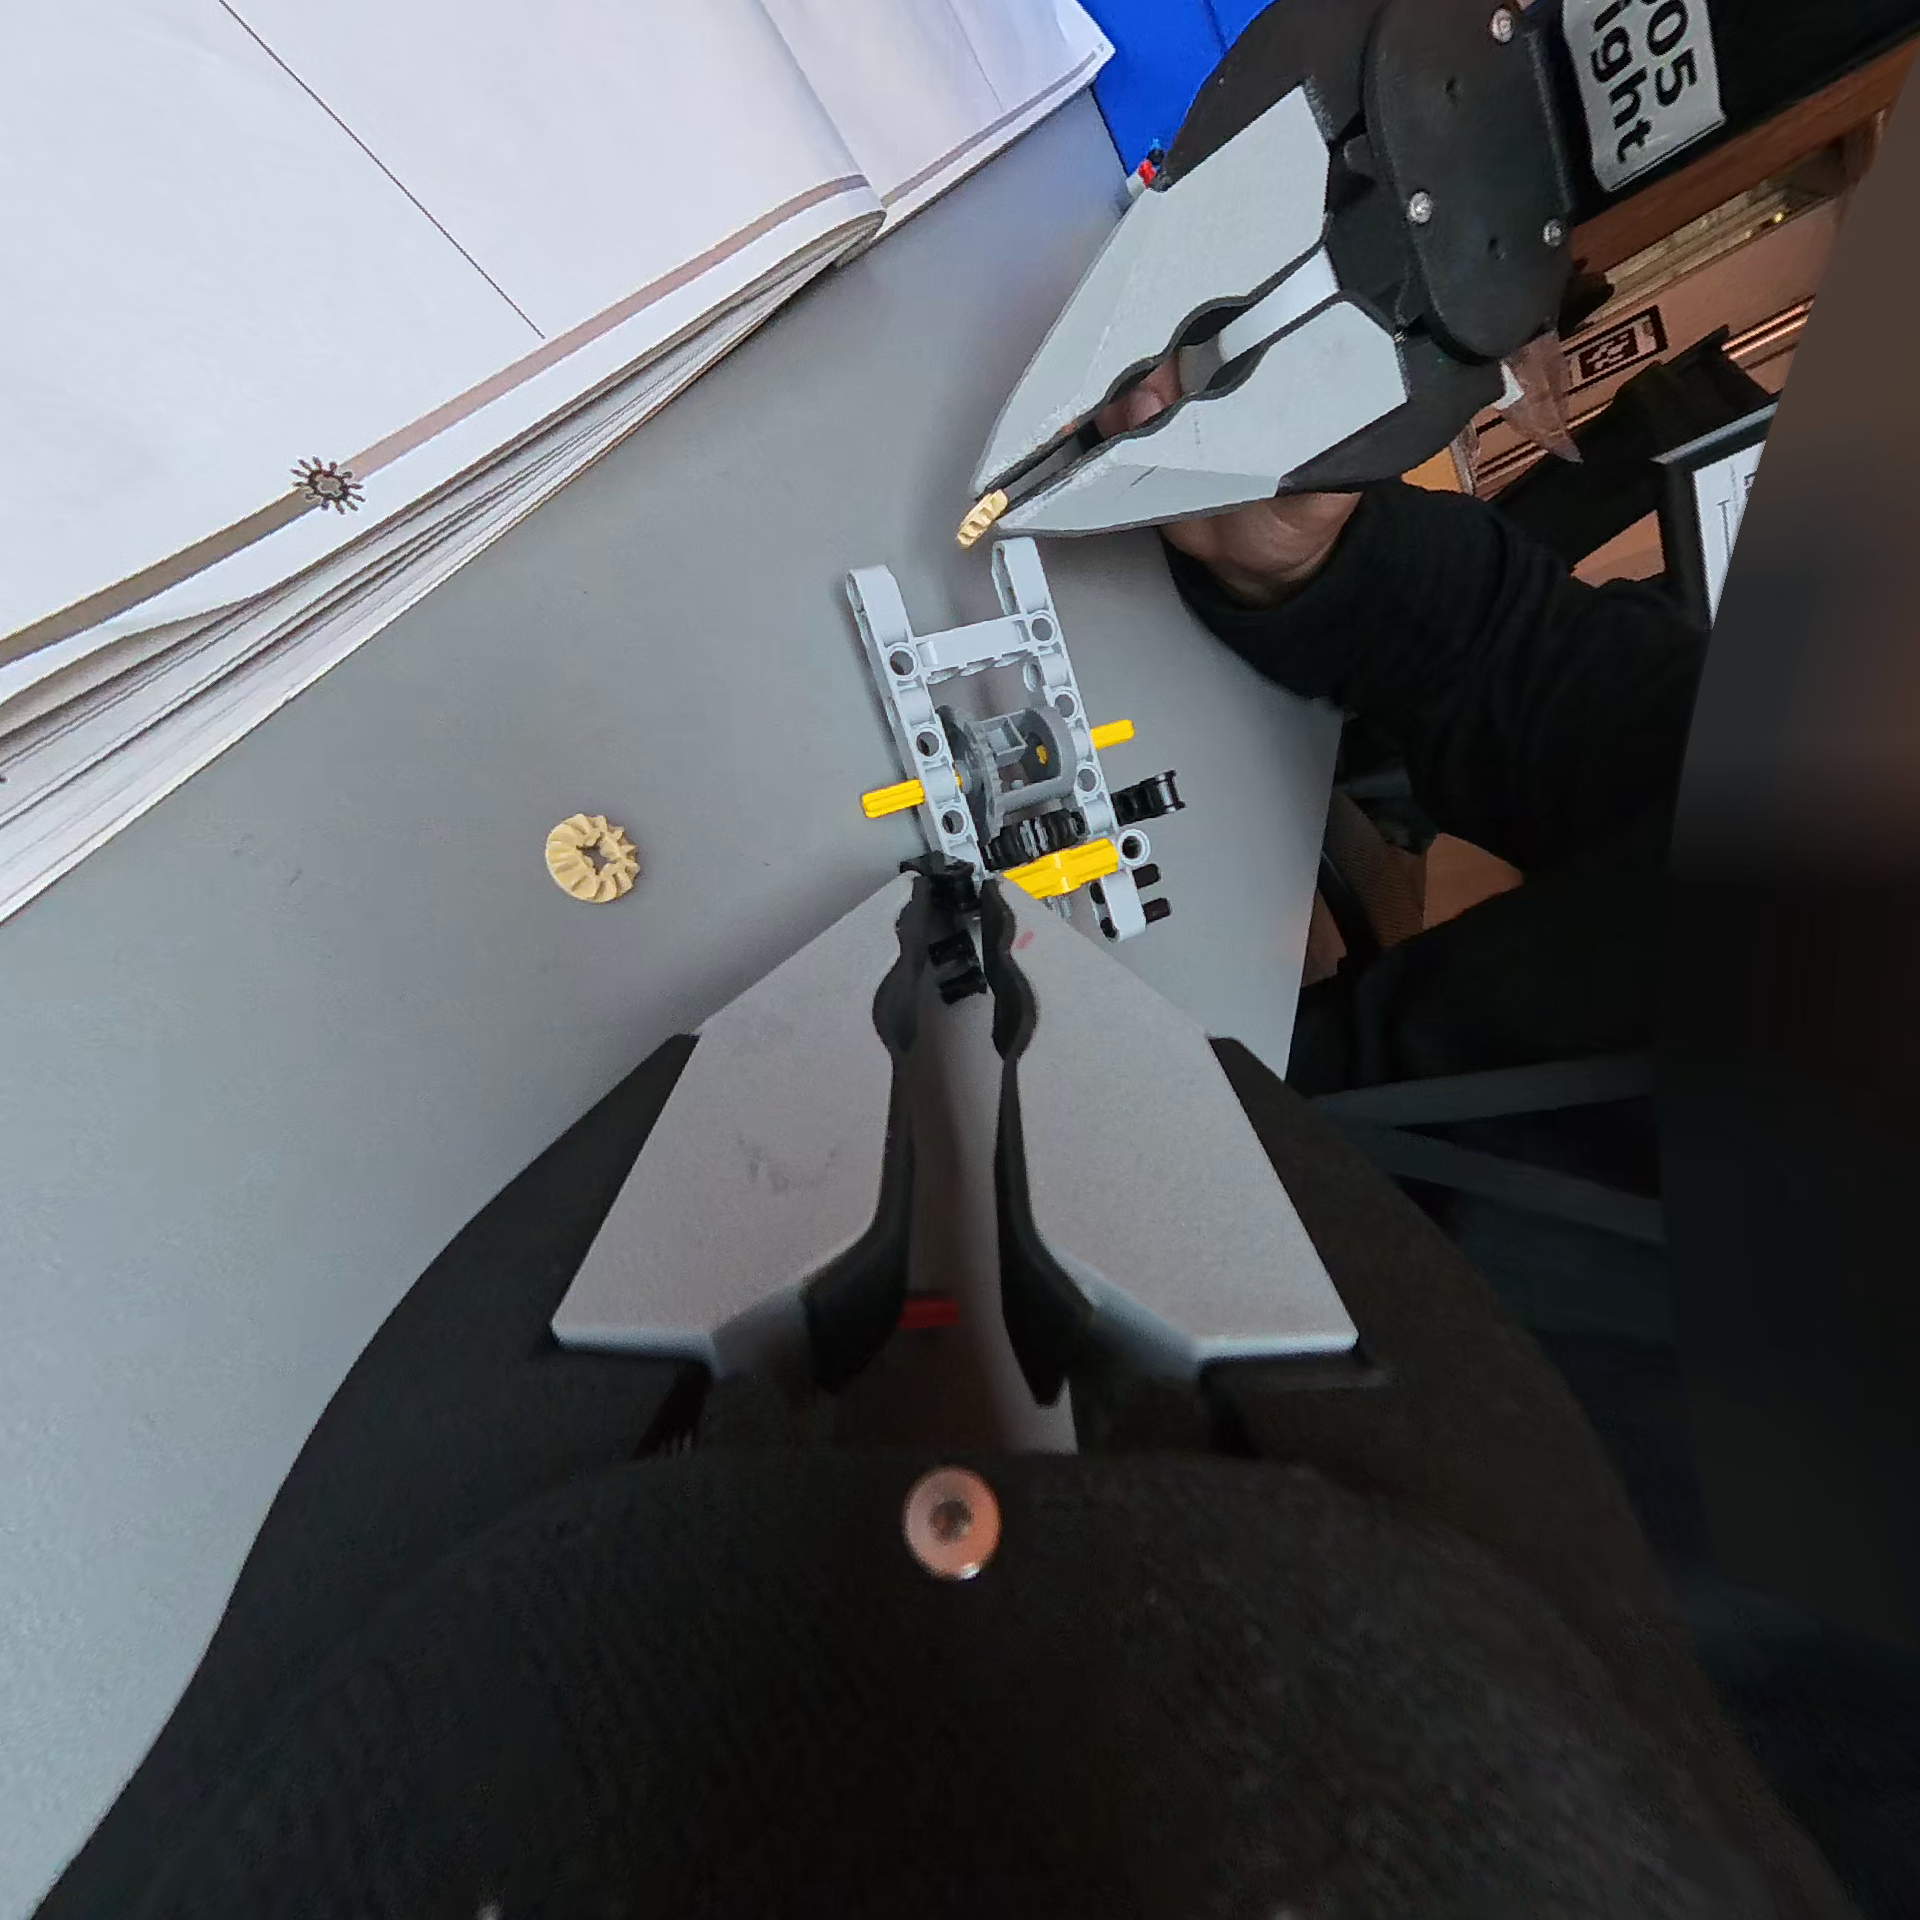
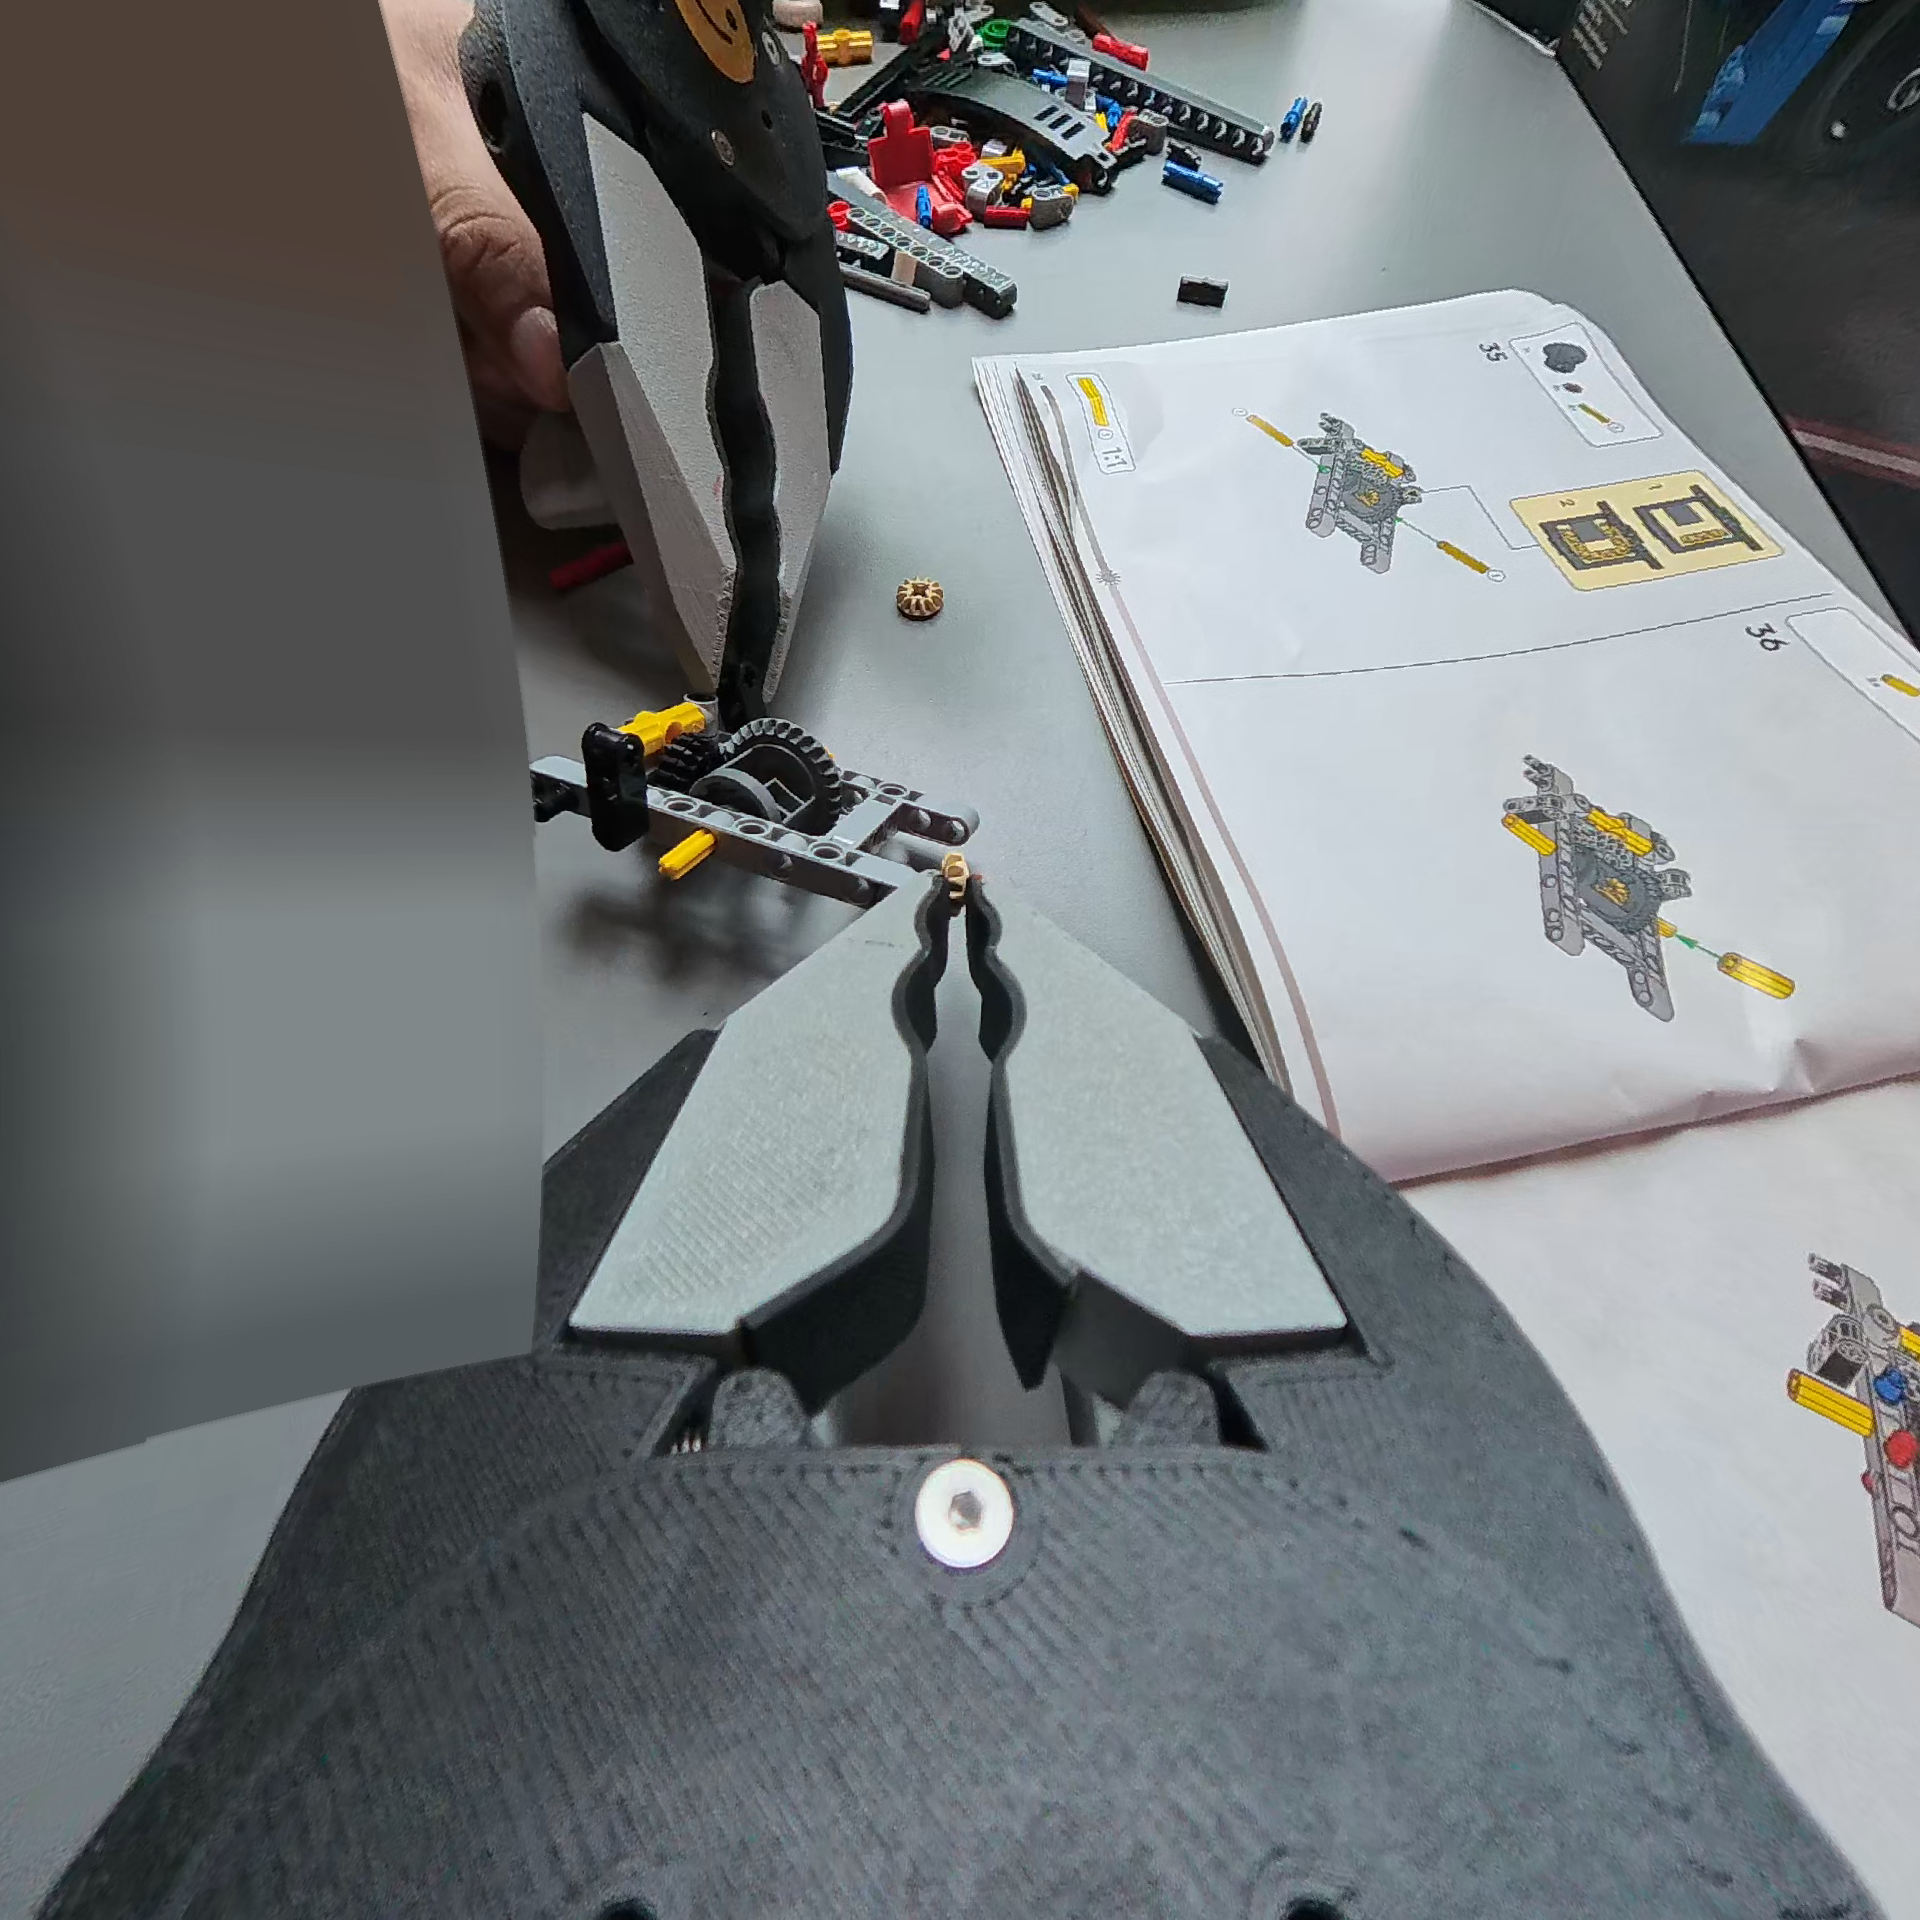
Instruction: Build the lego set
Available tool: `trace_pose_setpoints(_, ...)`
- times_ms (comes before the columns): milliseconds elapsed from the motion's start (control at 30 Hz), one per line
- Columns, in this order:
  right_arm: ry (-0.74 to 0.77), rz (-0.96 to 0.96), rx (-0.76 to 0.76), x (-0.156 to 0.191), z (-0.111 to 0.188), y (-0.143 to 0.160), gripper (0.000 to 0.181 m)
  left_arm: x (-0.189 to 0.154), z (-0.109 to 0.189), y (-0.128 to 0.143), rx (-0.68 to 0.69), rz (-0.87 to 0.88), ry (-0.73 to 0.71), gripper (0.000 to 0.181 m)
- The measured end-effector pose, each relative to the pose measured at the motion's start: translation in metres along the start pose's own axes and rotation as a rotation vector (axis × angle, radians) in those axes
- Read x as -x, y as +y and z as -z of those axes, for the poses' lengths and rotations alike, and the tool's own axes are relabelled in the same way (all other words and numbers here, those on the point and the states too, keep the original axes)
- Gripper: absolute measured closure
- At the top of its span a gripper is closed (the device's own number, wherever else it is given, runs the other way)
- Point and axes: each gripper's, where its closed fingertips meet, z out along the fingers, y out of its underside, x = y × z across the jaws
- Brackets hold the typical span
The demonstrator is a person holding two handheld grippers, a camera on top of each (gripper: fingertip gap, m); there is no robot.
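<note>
The grey Lego frame assembly (image 1: 966, 717) with a black gear, a differential and yellow axles lies on the grey table (image 1: 416, 1039). My left gripper (image 1: 943, 883) is shut on a black connector at the frame's near corner. My right gripper (image 2: 956, 889) is shut on a small tan gear (image 2: 955, 871) and holds it just off the frame's open end (image 2: 914, 831). In the left wrist view the right gripper (image 1: 1000, 501) and its tan gear (image 1: 981, 518) hover by the frame's far arms. In the right wrist view the left gripper (image 2: 744, 681) stands over the assembly (image 2: 748, 800).
A second, larger tan gear (image 1: 592, 857) lies loose on the table, also seen in the right wrist view (image 2: 920, 600). The open instruction booklet (image 2: 1455, 779) lies beside it. A pile of loose parts (image 2: 987, 145) sits at the far end. The table edge (image 1: 1309, 935) runs close to the assembly. The tips of one gripper are about 8 centimetres away from the tips of the other.
</note>
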Motion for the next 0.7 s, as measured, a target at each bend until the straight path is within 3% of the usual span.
trace_pose_setpoints(33,-0.003,0.0,0.001,0.0,0.0,0.0,0.181,0.0,0.0,0.0,-0.001,0.002,0.0,0.174)
trace_pose_setpoints(433,0.059,0.007,-0.03,-0.008,0.01,0.0,0.181,0.003,0.002,-0.003,-0.021,0.02,-0.003,0.174)
trace_pose_setpoints(700,-0.015,0.016,-0.009,0.004,0.013,0.006,0.181,0.0,0.001,-0.001,-0.013,0.002,0.002,0.174)
